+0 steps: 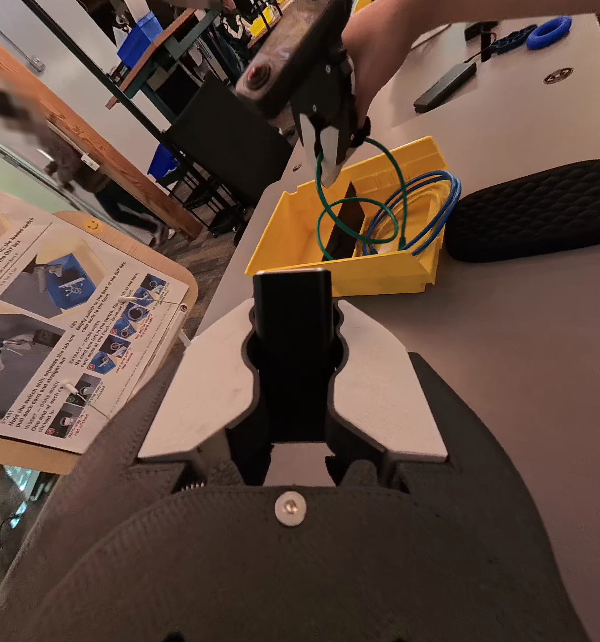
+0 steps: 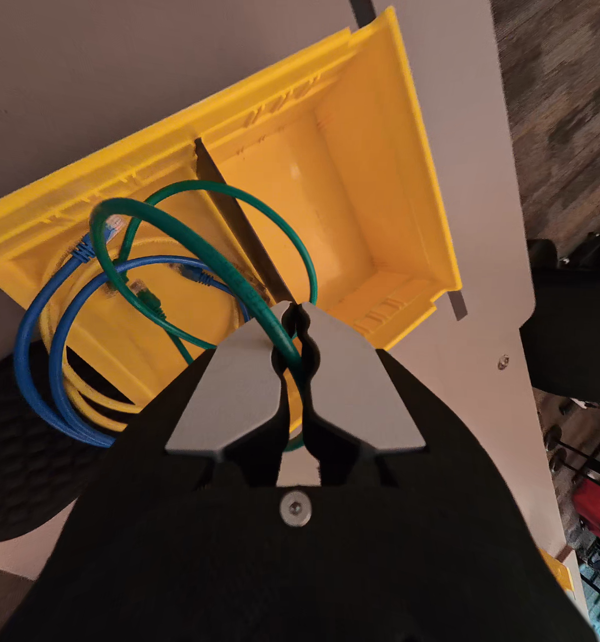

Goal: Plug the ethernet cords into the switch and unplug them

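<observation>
My left gripper [image 1: 293,312] is shut on a black switch [image 1: 293,347], held above the grey table in front of the yellow bin [image 1: 284,239]. My right gripper [image 2: 293,309] is shut on the green ethernet cord [image 2: 222,257] and holds it above the bin; it also shows in the left wrist view [image 1: 328,173], gripping the green cord [image 1: 326,215], whose loops hang into the bin. A blue cord [image 2: 37,347] and a yellow cord [image 2: 83,392] lie coiled in one compartment of the bin [image 2: 413,139]. A black divider [image 2: 236,222] splits the bin.
A black textured pad [image 1: 535,215] lies to the right of the bin. An instruction sheet [image 1: 65,330] lies on a wooden board at the left. A black flat device [image 1: 444,87] and blue rings [image 1: 548,31] sit at the table's far end. The table edge and floor are at left. One gripper's finger ends stand about 30 cm off the other's.
</observation>
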### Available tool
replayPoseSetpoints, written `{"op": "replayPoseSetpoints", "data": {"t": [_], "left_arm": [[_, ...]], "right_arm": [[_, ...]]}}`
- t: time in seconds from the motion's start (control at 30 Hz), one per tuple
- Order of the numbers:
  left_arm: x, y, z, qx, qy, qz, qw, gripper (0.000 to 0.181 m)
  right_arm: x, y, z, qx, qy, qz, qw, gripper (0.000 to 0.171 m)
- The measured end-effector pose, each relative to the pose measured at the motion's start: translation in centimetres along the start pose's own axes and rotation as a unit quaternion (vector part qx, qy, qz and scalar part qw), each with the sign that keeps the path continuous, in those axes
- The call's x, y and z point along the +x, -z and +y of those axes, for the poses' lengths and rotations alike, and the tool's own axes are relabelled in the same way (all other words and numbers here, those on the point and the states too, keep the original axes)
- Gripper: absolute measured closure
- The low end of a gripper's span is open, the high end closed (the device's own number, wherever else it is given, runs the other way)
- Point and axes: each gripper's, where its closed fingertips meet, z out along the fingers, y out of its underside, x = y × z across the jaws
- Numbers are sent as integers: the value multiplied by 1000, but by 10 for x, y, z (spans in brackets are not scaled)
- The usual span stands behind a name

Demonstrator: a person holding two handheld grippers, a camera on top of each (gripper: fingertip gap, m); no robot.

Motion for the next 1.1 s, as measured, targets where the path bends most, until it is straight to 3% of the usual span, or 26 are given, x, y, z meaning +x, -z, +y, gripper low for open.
{"op": "replayPoseSetpoints", "data": {"t": [0.13, 0.23, 0.3, 0.37, 0.47, 0.53, 0.63, 0.73, 0.83, 1.0, 1.1], "left_arm": [[-5, 5, -4, 15, 14, -3, 1000, 144], [-12, 8, -4, 22, 27, -11, 999, 145], [-14, 9, -4, 28, 38, -6, 999, 144], [-14, 10, -5, 38, 51, 6, 998, 144], [-10, 12, -10, 59, 69, 32, 995, 144], [-3, 13, -14, 76, 86, 64, 991, 145], [5, 15, -21, 101, 116, 112, 982, 144], [13, 20, -31, 134, 153, 165, 965, 144], [24, 25, -43, 169, 184, 218, 944, 145], [36, 27, -53, 190, 195, 250, 929, 145], [43, 27, -58, 201, 204, 272, 919, 144]], "right_arm": [[22, 30, -7, 35, -1, 100, 994, 170], [37, 54, -12, 52, 43, 269, 961, 170], [23, 53, -8, 49, 56, 319, 945, 170], [-9, 25, 6, 26, 43, 252, 966, 166], [-28, 8, 25, -4, 3, 213, 977, 129], [-37, 16, 18, 28, -20, 185, 982, 117], [-44, 55, -11, 95, -51, 173, 979, 107], [-91, 110, -76, 255, -47, 83, 962, 108], [-164, 160, -139, 423, -25, -82, 902, 108], [-220, 160, -172, 443, -25, -224, 868, 104], [-226, 158, -179, 466, -39, -238, 851, 133]]}}
